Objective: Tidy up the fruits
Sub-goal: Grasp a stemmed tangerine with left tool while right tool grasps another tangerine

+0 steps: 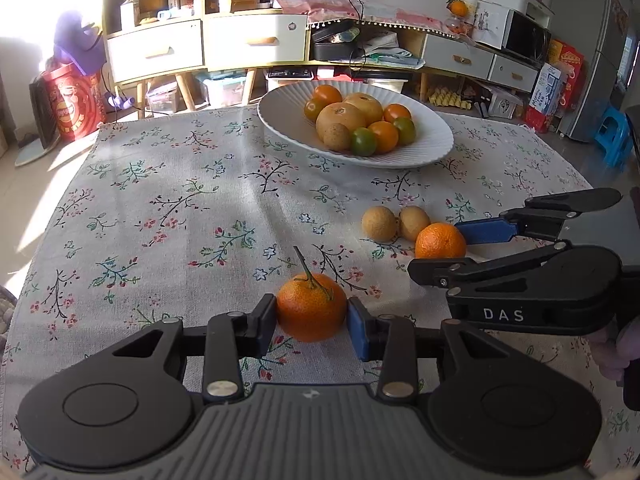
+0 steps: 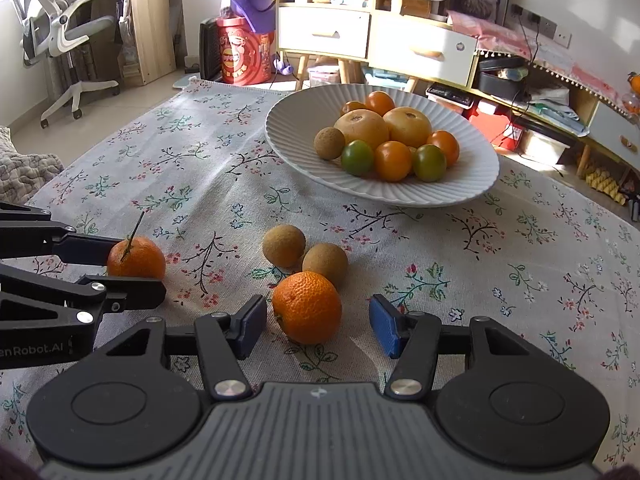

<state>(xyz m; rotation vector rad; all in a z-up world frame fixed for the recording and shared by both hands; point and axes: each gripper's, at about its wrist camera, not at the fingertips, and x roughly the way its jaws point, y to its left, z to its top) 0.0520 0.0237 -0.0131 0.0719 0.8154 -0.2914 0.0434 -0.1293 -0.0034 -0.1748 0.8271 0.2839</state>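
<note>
My left gripper (image 1: 312,316) is shut on a stemmed orange (image 1: 311,306) that rests on the flowered tablecloth (image 1: 180,208); both pads press its sides. To its right lies a second orange (image 2: 307,307) between the pads of my right gripper (image 2: 318,326), with a narrow gap on the left and a wider one on the right, so this gripper is open. Two small brown round fruits (image 2: 284,246) (image 2: 325,264) touch just behind that orange. Farther back, a white ribbed plate (image 2: 400,196) holds several orange, green and tan fruits. The right wrist view also shows the left gripper (image 2: 136,272) gripping the stemmed orange (image 2: 136,258).
The tablecloth covers the whole table; its left edge (image 1: 52,216) drops to the floor. Behind the table stand low cabinets with drawers (image 1: 256,42). An office chair (image 2: 60,28) is at the far left of the room. A hand (image 1: 616,352) holds the right gripper.
</note>
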